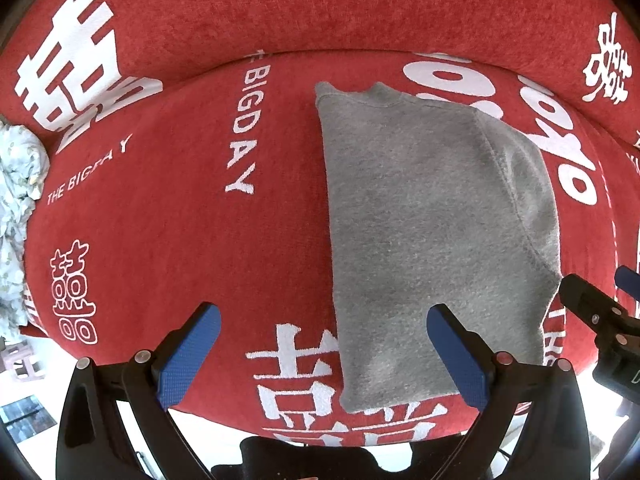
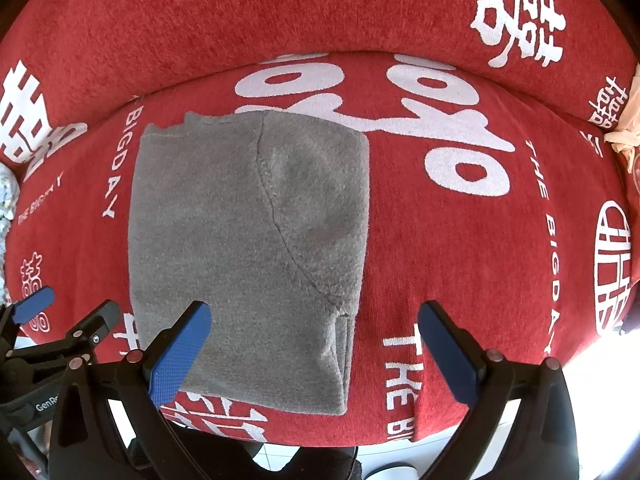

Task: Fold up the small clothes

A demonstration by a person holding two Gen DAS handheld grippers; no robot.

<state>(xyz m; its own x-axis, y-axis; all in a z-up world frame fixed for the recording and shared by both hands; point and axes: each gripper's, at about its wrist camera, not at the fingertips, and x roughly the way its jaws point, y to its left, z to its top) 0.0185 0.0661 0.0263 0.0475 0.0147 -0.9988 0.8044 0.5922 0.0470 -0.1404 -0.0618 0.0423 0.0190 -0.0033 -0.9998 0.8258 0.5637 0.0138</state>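
At the far left edge of the left wrist view, a crumpled pale floral cloth lies bunched at the end of the red sofa cover, which is printed with white characters and the words "THE BIGDAY". It looks like another small garment waiting its turn, though its kind cannot be told.

Moving toward the centre, the left tongs hang over the near edge of the seat with their blue pads spread wide and nothing between them; the right-hand pad stands over the near part of the grey garment.

Right of centre in that view lies the grey fleece garment, a neat upright rectangle with a collar notch at its far edge and a curved seam running down its right side. In the right wrist view the same grey fleece garment sits left of centre, flat on the red sofa cover, with layered edges showing at its near right corner.

The right tongs are likewise wide apart and empty, their left pad over the garment's near edge.

Judging by the tidy shape, the sides are folded in; a final fold, near end to collar, probably remains. No container is visible.
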